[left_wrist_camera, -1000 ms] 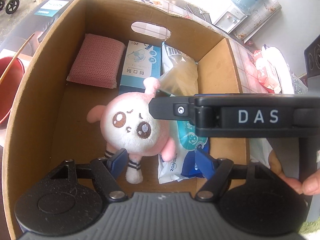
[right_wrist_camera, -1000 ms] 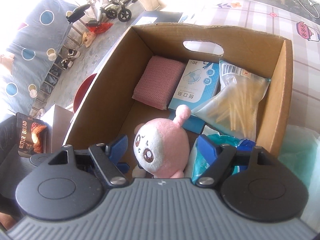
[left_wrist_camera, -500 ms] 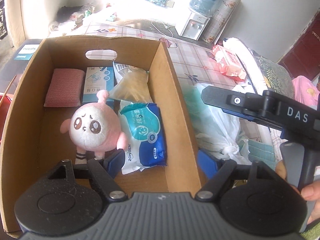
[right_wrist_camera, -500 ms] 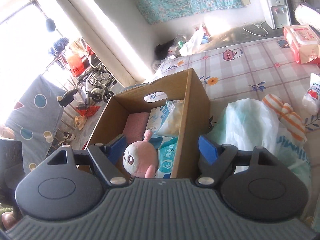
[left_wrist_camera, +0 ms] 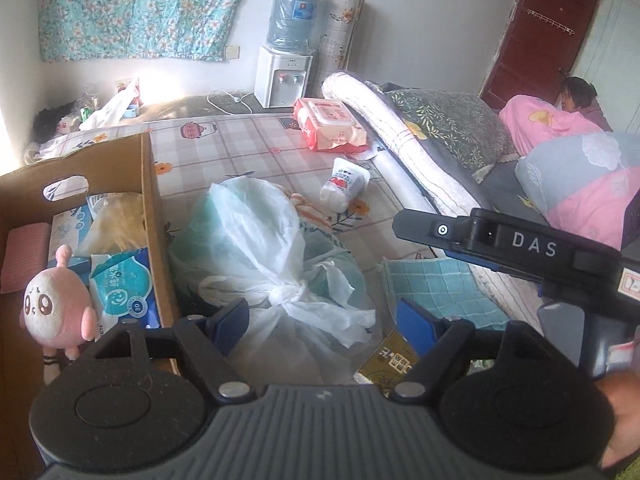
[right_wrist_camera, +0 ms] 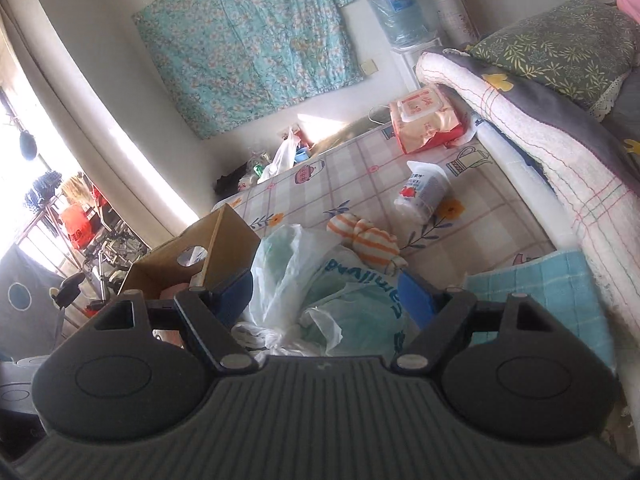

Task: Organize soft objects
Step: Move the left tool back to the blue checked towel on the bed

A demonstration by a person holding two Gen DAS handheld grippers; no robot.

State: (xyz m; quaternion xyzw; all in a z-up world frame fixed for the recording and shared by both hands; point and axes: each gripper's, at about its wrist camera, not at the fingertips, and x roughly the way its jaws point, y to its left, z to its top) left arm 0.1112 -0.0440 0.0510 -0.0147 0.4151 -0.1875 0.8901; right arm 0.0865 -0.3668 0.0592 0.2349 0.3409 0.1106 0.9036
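A cardboard box (left_wrist_camera: 149, 216) stands at the left and holds a pink plush (left_wrist_camera: 52, 304), a blue wipes pack (left_wrist_camera: 120, 284) and a pink pad (left_wrist_camera: 20, 256). My left gripper (left_wrist_camera: 322, 320) is open and empty, right of the box, above a knotted white plastic bag (left_wrist_camera: 260, 248). Further right my right gripper (left_wrist_camera: 424, 230) hovers over a teal cloth (left_wrist_camera: 436, 284). In the right wrist view the right gripper (right_wrist_camera: 326, 294) is open with nothing between its pads, over the plastic bag (right_wrist_camera: 296, 264). Orange-striped socks (right_wrist_camera: 368, 240) lie just beyond the bag, and the box (right_wrist_camera: 224, 248) is at the left.
On the patterned mat (left_wrist_camera: 248, 148) lie a white cup (left_wrist_camera: 344, 184) on its side and a red wipes pack (left_wrist_camera: 332, 124). A rolled mattress (left_wrist_camera: 400, 136) and pillows border the right side. A water dispenser (left_wrist_camera: 284, 76) stands at the far wall. A person lies at the far right.
Both grippers have swung right, away from above the box's inside to over the plastic bag. The pink plush stays in the box.
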